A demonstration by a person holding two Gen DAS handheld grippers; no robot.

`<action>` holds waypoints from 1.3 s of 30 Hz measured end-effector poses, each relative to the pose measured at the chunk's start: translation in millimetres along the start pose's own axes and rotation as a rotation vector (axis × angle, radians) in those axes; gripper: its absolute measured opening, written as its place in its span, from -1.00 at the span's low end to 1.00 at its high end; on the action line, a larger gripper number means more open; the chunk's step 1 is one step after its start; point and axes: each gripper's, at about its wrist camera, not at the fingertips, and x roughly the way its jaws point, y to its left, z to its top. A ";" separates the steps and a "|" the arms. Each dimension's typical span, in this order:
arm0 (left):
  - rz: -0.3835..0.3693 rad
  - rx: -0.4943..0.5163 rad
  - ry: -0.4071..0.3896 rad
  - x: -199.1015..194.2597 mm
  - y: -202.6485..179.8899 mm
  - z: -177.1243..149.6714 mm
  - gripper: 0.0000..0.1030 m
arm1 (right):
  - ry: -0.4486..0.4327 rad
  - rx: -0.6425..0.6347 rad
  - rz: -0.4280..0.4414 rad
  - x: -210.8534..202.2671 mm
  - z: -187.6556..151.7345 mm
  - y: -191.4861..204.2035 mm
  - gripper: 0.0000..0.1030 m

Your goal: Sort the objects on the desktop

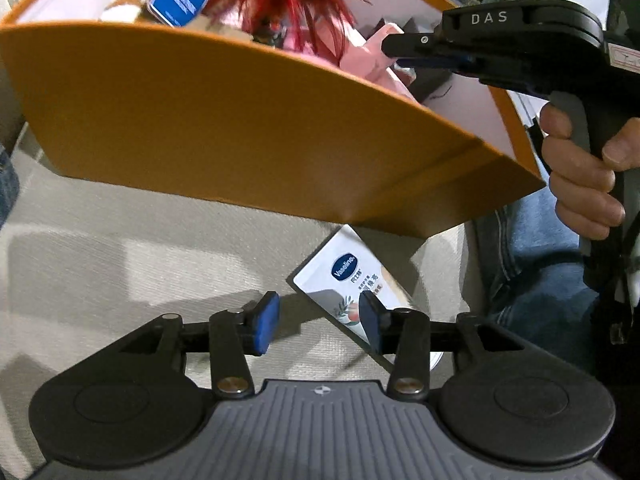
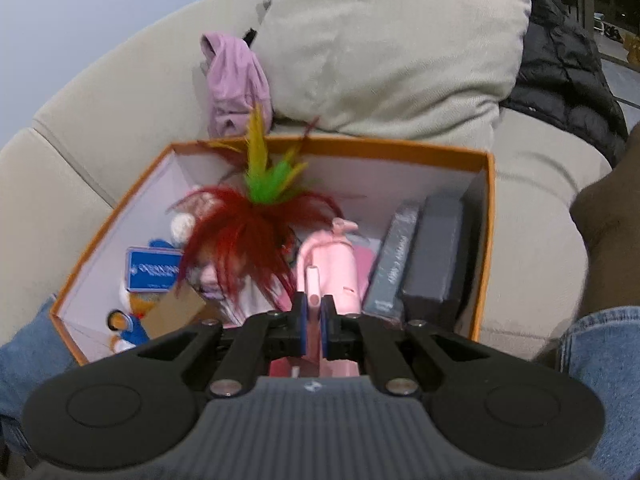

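On sofa beside box (image 1: 200, 120): Vaseline tube (image 1: 352, 280) lies flat, diagonal.

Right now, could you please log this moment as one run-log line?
left tool: open above Vaseline tube | right tool: shut on pink toy | orange box: partly filled

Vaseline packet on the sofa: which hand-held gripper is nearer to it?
Left. The left hand-held gripper hangs open right over the Vaseline packet, one pad overlapping it. The right hand-held gripper is up inside the orange box, shut on a pink item.
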 end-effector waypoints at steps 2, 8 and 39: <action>-0.003 0.002 0.012 4.9 -2.2 -0.4 0.01 | -0.010 -0.001 0.009 -1.3 -1.6 -1.9 -0.83; 0.001 -0.012 0.008 13.8 -8.0 0.5 0.07 | -0.089 -0.028 0.001 -18.2 -12.4 -1.1 -0.77; -0.001 -0.034 -0.038 17.3 -10.0 2.4 -0.90 | 0.088 0.173 0.085 -64.0 -138.3 -14.8 -0.24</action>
